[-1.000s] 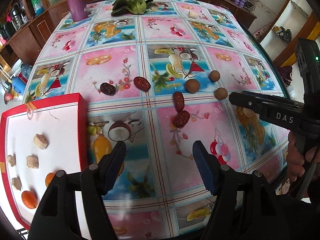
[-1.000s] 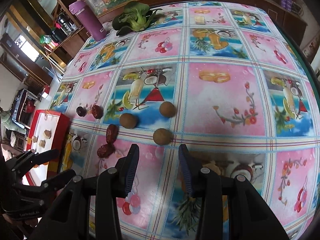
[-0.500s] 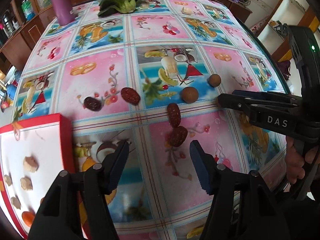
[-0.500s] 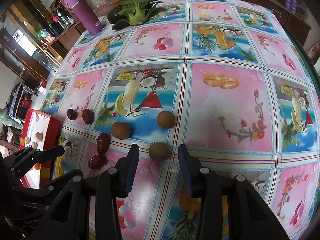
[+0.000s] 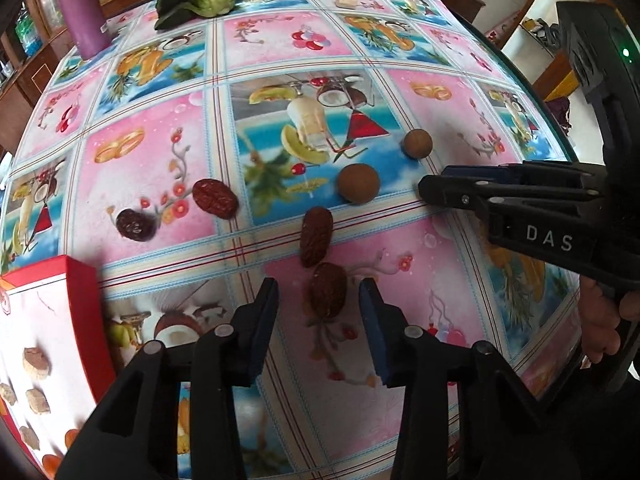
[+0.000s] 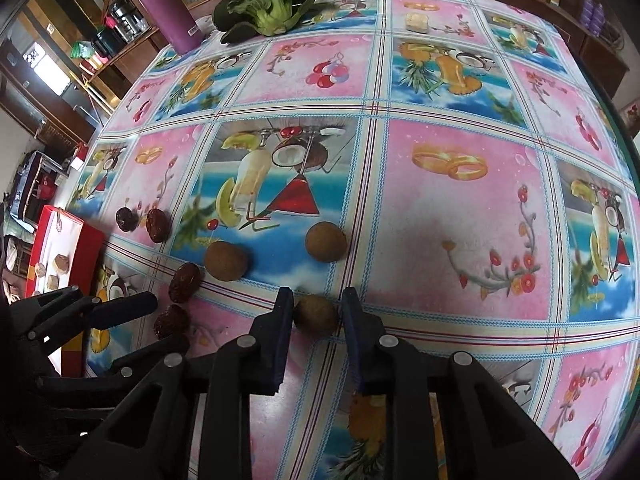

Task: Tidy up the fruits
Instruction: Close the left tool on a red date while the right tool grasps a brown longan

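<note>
Two grippers are working near the red tray. The left gripper is straddling the nearest date, fingers wide; centring before squeezing seems wise. The right gripper is bracketing a round brown fruit, fingers narrow, contact unclear.

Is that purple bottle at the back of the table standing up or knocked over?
Standing upright. The purple bottle rests on its base at the table's far edge beside the leafy green vegetable, lid on top.
</note>
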`<act>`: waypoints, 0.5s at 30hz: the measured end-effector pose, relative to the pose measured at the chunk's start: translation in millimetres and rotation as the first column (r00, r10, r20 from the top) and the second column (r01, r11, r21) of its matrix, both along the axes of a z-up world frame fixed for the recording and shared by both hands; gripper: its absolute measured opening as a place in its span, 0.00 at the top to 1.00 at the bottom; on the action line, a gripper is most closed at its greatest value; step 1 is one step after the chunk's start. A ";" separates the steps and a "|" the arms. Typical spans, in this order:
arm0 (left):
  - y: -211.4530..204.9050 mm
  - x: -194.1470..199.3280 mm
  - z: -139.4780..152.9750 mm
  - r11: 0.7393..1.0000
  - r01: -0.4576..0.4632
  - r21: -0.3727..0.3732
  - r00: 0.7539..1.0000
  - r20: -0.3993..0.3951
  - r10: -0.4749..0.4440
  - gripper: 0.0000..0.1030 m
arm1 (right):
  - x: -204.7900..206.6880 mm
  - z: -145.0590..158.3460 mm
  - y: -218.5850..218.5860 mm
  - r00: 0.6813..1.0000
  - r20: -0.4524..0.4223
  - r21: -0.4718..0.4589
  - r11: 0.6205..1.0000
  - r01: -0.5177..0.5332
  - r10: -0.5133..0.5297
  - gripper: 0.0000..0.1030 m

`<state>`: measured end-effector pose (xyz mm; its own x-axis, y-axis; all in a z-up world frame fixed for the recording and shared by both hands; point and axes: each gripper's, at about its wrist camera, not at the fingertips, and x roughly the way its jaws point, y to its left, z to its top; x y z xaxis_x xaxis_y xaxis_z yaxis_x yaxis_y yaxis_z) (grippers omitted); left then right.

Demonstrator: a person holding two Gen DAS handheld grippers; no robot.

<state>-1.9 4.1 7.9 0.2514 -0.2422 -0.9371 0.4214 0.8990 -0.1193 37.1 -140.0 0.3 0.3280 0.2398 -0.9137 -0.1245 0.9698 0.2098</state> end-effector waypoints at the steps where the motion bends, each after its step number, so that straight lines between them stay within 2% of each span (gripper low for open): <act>1: -0.5 0.4 0.0 1.000 0.001 -0.003 1.000 0.001 -0.001 0.63 | -0.4 -0.2 -0.8 1.000 0.000 0.002 1.000 0.001 -0.001 0.79; 7: 2.5 1.5 -0.9 1.000 -0.014 -0.014 1.000 -0.005 0.014 0.80 | -4.0 -0.7 -5.0 1.000 0.000 0.013 1.000 0.003 -0.003 0.79; 15: 17.9 -9.6 7.8 0.997 -0.063 -0.051 0.998 -0.008 0.063 0.81 | -15.3 5.7 -9.0 1.000 -0.006 0.062 0.998 0.023 -0.022 0.79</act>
<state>-11.5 22.0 15.8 0.2615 -0.2734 -0.9257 0.3629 0.9165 -0.1682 21.8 -148.9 6.0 0.3295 0.2889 -0.8989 -0.1017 0.9574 0.2704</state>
